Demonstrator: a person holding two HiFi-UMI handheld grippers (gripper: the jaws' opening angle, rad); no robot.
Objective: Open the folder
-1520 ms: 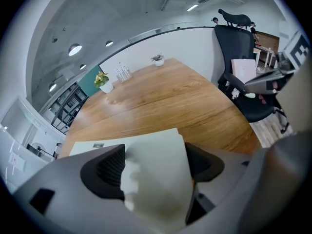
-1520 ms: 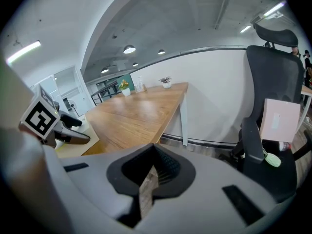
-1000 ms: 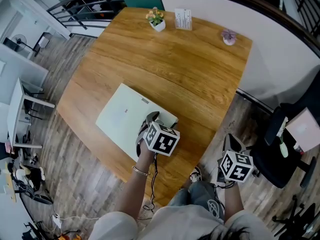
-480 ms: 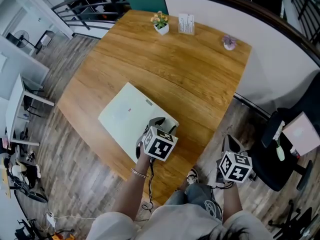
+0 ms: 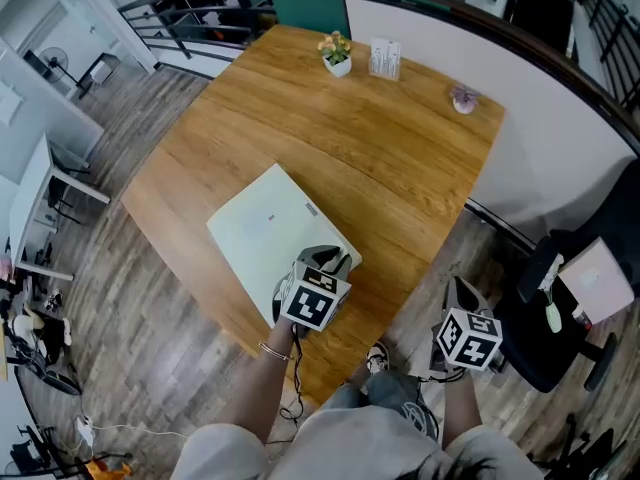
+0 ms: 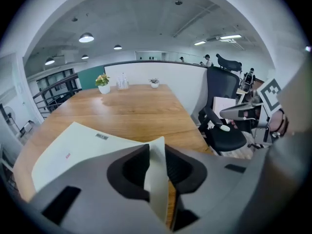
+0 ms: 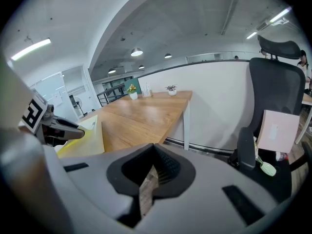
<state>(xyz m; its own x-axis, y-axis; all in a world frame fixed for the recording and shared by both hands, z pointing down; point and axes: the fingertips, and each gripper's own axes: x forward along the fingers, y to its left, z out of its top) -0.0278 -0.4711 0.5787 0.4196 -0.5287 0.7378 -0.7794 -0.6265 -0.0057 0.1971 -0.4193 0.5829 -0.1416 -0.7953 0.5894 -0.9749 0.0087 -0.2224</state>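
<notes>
Pale-green flat card folder (image 5: 262, 230) at 7 o'clock on wooden table (image 5: 400, 158). Left gripper (image 6: 155, 167), jaws just closing, pinches cover corner at folder's 5 o'clock, slightly raised. Right gripper (image 7: 148, 182) empty, jaws together. Opening barely begun; cover swing remains.

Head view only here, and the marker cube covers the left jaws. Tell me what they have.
Observer: In the left gripper view, the left gripper pinches the folder by a corner of its cover. Its jaws have just been closing on it.
Operator: Now report the right jaws.
Observer: The right gripper view shows the right gripper with its jaws together and nothing between them.
Operator: Tell me whether the cover is up.
Observer: From the right gripper view, the cover stands raised at that corner, and a yellow inner face shows beneath it.
</notes>
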